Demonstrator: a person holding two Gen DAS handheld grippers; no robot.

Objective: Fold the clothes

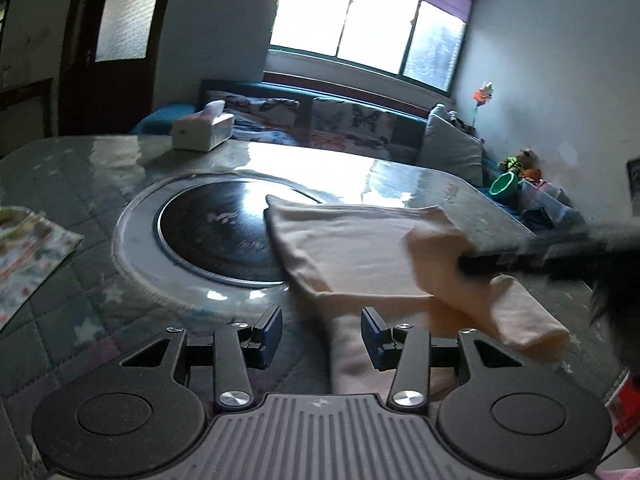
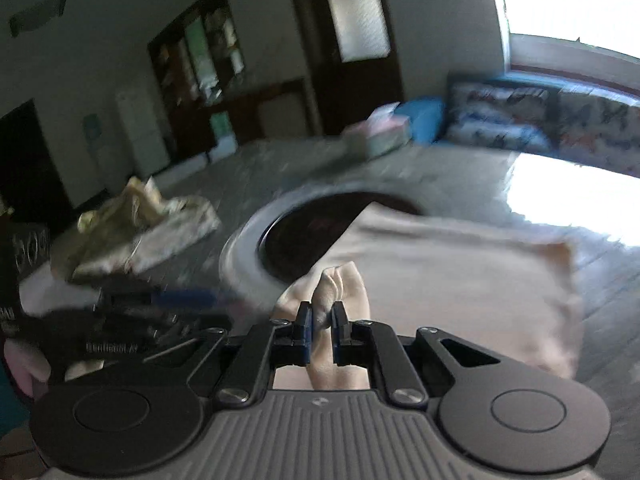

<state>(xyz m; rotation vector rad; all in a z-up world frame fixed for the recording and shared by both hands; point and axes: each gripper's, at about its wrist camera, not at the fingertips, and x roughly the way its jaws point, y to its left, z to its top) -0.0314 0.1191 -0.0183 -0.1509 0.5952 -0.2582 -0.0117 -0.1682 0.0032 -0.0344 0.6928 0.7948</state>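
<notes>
Right gripper [image 2: 321, 322] clenched on a bunched fold of the pale pink garment [image 1: 352, 248] — cloth lies mid-tabletop [image 1: 80, 160], partly over the round black inset [image 1: 216, 232]. Left gripper [image 1: 321, 334] released, jaws apart over the garment's near strip.

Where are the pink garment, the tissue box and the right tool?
pink garment [image 1: 352, 240]: left wrist view, on its flat middle panel.
tissue box [image 1: 202, 130]: left wrist view, on its near side face.
right tool [image 2: 321, 316]: right wrist view, between its fingertips, clamped on bunched pink cloth.
</notes>
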